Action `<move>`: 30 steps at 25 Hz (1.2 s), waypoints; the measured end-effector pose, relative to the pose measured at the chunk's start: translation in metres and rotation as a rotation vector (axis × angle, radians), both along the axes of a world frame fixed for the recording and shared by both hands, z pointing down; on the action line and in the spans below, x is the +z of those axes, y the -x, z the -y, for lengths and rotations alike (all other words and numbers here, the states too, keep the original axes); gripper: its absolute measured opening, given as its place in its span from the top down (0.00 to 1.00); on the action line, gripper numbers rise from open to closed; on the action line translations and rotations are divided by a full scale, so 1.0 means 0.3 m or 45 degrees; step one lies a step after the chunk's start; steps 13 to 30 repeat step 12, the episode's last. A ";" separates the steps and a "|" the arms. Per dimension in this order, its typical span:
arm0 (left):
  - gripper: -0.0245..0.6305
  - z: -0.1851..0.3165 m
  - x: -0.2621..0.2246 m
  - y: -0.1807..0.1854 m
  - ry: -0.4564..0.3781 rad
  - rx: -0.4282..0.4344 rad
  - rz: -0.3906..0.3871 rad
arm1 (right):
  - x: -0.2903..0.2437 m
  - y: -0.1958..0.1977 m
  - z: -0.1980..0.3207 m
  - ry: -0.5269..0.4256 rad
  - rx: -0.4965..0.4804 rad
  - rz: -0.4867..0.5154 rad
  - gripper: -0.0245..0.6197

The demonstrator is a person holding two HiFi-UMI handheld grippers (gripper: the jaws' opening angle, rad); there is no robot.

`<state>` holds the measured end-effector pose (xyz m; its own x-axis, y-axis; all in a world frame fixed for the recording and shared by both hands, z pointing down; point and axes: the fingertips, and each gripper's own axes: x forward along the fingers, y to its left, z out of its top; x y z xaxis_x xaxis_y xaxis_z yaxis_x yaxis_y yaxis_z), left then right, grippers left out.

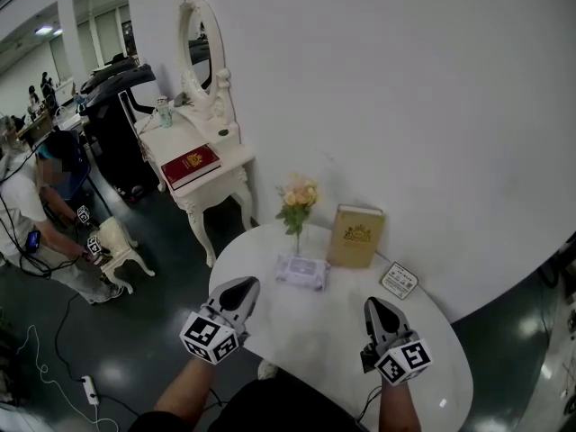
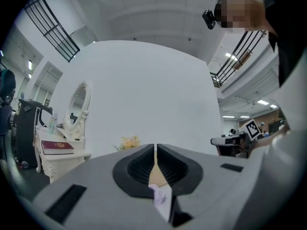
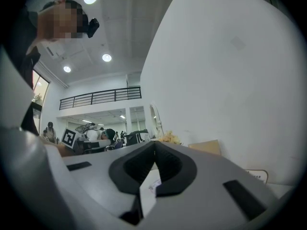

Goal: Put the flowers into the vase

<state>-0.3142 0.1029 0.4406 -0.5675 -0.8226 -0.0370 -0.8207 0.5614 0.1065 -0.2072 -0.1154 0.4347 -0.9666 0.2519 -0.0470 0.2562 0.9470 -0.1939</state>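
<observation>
Head view shows the flowers (image 1: 299, 193) standing already in the small vase (image 1: 297, 243) at the far side of the white desk (image 1: 306, 336), close to the wall. I judge the task as finished, or not under way at this moment.

The left hand-held gripper (image 1: 239, 292) hovers at the near left edge of the desk, and the right hand-held gripper (image 1: 378, 310) hovers over the near right part. Both are well apart from the vase. In the left gripper view and the right gripper view the jaws are pressed together with nothing between them.

If the stems need any correction, the next move calls for opening the jaws first and a careful reach forward.

A wipes pack (image 1: 302, 272) lies just in front of the vase, and a gold book (image 1: 356, 236) stands just to its right. So the approach is narrow there, and the slim vase looks easy to tip. Between the grippers and the pack the desk gives free room.
</observation>
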 end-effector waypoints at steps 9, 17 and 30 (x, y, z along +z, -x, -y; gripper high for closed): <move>0.92 -0.010 -0.005 0.004 -0.008 -0.016 0.015 | -0.008 0.002 0.006 -0.023 -0.009 0.010 0.93; 0.92 -0.008 -0.004 0.000 -0.010 -0.016 0.012 | -0.007 -0.001 0.012 -0.023 -0.003 0.009 0.93; 0.92 -0.008 -0.004 0.000 -0.010 -0.016 0.012 | -0.007 -0.001 0.012 -0.023 -0.003 0.009 0.93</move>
